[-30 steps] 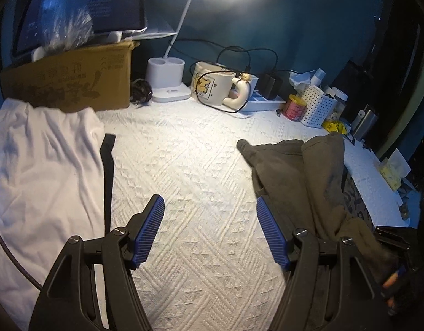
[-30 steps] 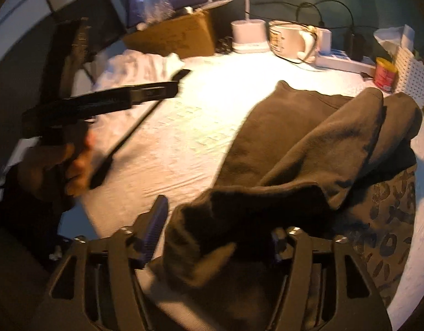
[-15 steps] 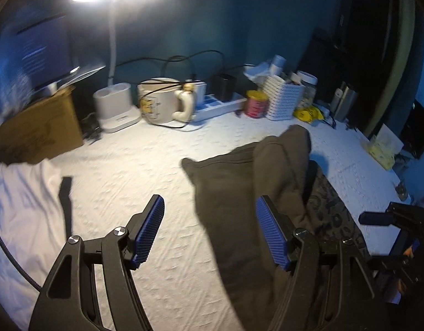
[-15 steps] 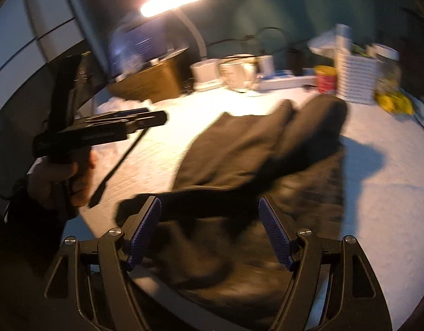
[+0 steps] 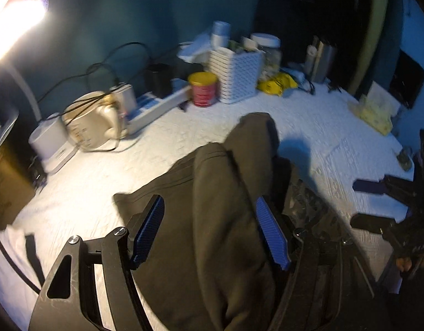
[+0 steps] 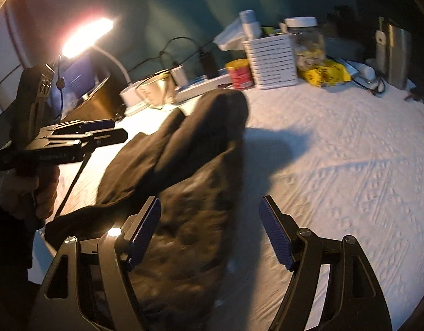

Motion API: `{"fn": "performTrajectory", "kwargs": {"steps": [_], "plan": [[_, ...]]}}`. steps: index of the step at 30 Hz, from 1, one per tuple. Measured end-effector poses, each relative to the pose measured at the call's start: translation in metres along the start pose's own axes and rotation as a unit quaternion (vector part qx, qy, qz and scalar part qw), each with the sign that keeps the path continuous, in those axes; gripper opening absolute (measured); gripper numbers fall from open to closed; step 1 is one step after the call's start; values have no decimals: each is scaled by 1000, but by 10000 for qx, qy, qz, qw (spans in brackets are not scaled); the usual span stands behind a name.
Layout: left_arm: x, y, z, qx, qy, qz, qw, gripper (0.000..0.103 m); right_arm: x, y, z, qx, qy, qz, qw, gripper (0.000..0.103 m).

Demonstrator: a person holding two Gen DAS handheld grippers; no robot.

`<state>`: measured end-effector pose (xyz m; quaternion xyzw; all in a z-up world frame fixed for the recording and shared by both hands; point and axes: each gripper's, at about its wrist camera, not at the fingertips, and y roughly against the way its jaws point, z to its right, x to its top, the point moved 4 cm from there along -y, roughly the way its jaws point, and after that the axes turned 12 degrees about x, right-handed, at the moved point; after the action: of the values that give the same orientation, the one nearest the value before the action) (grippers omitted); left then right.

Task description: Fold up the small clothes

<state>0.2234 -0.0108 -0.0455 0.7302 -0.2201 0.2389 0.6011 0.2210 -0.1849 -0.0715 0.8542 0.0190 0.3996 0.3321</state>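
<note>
Both spread wide, gripping nothing. Crumpled olive-brown fabric garment (image 5: 228, 193) bunched right between left gripper (image 5: 212, 234) pads on white textured tablecloth (image 6: 336, 165). Lying just left of right gripper (image 6: 209, 231), under its left pad.

Left wrist view: low, close over the olive garment (image 5: 212, 220), facing the back wall clutter, angled right. Right wrist view: similar height, slightly further right, probably tilted leftward. Both share the garment, white basket (image 5: 236, 75) (image 6: 272, 62), red can (image 5: 203, 88) (image 6: 239, 73); each sees the other gripper.
</note>
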Motion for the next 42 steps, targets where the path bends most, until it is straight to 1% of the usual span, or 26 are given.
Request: {"fn": "performTrajectory", "kwargs": {"steps": [2,6,8,9,10,11,12,15,16,21,22,23,24,26,27,30,34,35,38,40,42], "plan": [[3,-8,11,-52,-252,-57,9997,70,2,-2,9,-48,-75,24,10000,77],[4,-34,32,138,-980,-318,9946,70,5,-8,26,-65,-222,19,9997,77],[0,-45,36,231,-1224,-392,9914,69,6,-11,33,-69,-279,4,9996,77],[-3,-50,36,253,-1321,-415,9901,65,8,-13,35,-71,-296,-6,9995,77],[-4,-51,35,213,-1349,-422,9897,45,8,-14,37,-76,-312,-16,9995,77],[-6,-53,32,151,-1338,-467,9898,34,10,-17,39,-84,-326,-33,9994,77],[-8,-54,25,124,-1227,-510,9911,25,11,-19,41,-94,-333,-58,9994,77],[-11,-50,6,116,-905,-432,9949,17,14,-26,45,-123,-341,-129,9993,77],[-12,-48,2,131,-829,-404,9956,15,16,-29,46,-135,-337,-156,9992,77],[-24,-38,-29,208,-377,-236,9988,14,20,-44,46,-191,-293,-307,9989,77],[-27,-38,-38,286,-243,-188,9991,2,20,-46,46,-198,-297,-331,9988,77],[-28,-39,-45,384,-132,-133,9991,2,20,-49,45,-204,-306,-357,9987,77],[-30,-37,-59,539,180,24,9984,2,20,-53,44,-208,-308,-387,9986,77],[-36,-37,-75,470,583,-7,9972,2,20,-58,40,-209,-291,-441,9984,77],[-38,-37,-80,464,696,15,9965,2,19,-60,39,-203,-295,-462,9983,77],[-52,-38,-89,527,900,16,9945,2,19,-68,37,-227,-308,-543,9978,77],[-65,-37,-99,477,1219,-36,9914,2,18,-75,37,-286,-334,-623,9971,77],[-66,-39,-101,459,1260,-88,9909,2,19,-76,37,-294,-336,-627,9970,77],[-72,-47,-109,477,1426,-422,9877,5,22,-80,37,-340,-307,-641,9969,77],[-68,-42,-109,445,1502,-344,9871,5,25,-81,38,-379,-279,-638,9969,77],[-58,-29,-105,349,1519,-76,9878,7,30,-79,41,-449,-263,-589,9969,77]]}}
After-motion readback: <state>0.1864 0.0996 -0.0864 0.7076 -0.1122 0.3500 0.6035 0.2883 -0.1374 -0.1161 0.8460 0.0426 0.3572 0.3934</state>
